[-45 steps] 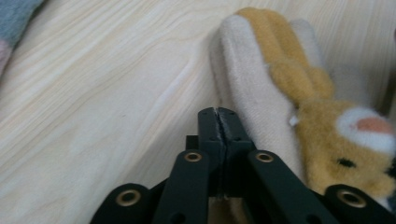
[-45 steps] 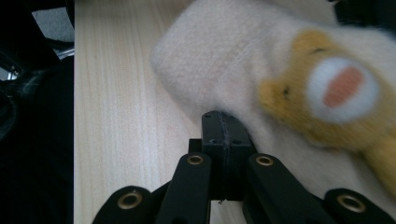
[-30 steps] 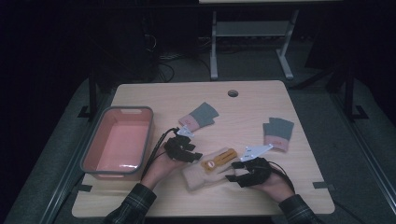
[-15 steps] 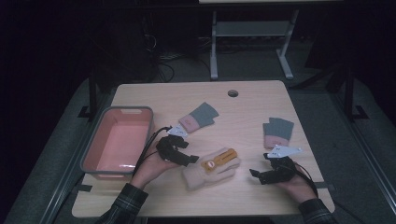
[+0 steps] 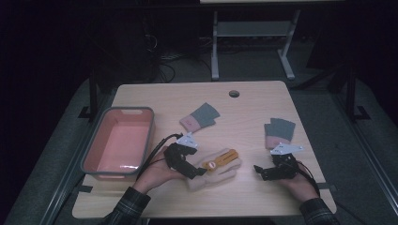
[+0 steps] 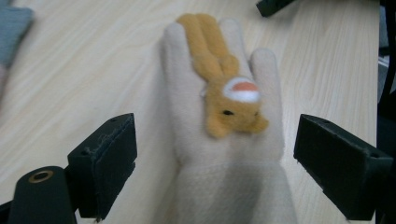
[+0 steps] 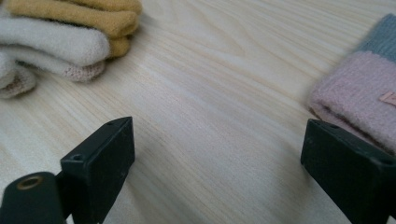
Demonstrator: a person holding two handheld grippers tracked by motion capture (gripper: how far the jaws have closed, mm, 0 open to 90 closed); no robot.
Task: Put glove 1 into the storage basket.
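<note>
R gripper (image 5: 261, 170) pulled back; wood table (image 5: 244, 108), dark room.

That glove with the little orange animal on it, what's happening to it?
A person is working at a wooden table with a hand-held gripper in each hand. The left hand-held gripper is open, its jaws standing either side of the cream glove with the orange animal, not squeezing it. The right hand-held gripper is open over bare table and holds nothing. Two grey-and-pink gloves lie apart, and a pink tub sits at the left.
</note>
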